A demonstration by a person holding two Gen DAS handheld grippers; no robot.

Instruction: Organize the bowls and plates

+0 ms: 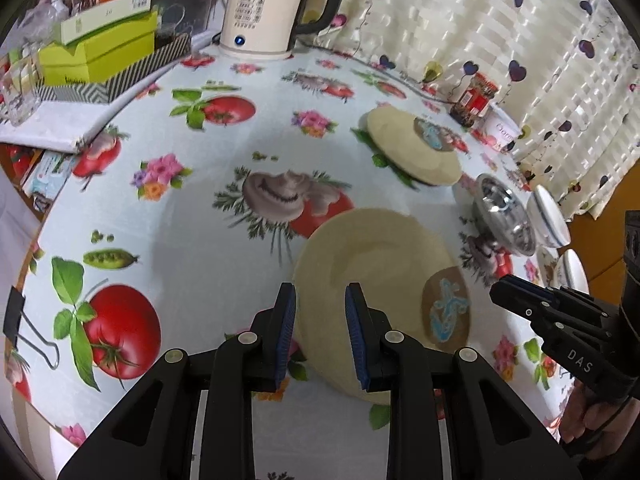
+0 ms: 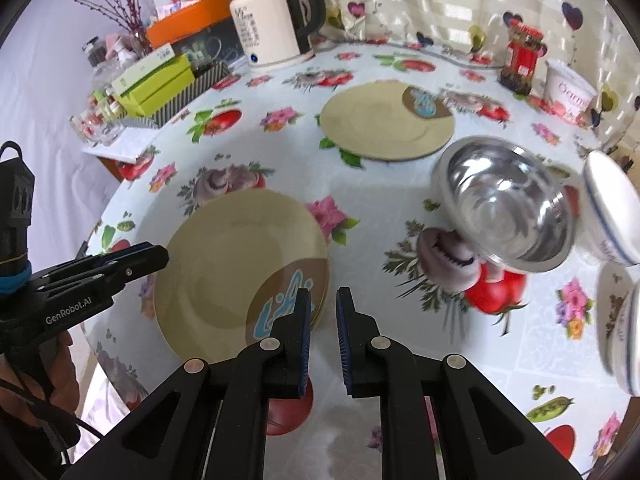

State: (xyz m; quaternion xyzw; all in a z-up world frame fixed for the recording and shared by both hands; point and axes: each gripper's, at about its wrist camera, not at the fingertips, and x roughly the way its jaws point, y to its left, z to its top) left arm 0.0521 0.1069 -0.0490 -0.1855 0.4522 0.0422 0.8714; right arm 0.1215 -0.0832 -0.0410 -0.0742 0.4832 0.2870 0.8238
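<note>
A tan plate (image 1: 372,264) with a brown and blue patch lies on the flowered tablecloth near the front edge. My left gripper (image 1: 320,288) hovers over its left rim, open, nothing pressed between the pads. On the other side, my right gripper (image 2: 324,292) stands at the same plate's (image 2: 232,264) right rim with a narrow gap between its pads, which grip nothing. A second tan plate (image 2: 380,124) lies farther back. A steel bowl (image 2: 508,212) sits to the right, beside a white bowl (image 2: 608,208) and more white bowls (image 2: 624,332).
A white kettle (image 2: 272,28) and stacked boxes (image 1: 100,48) stand at the back left. A red-lidded jar (image 2: 522,60) and a white tub (image 2: 568,96) stand at the back right by the curtain. A binder clip (image 1: 24,328) grips the cloth's left edge.
</note>
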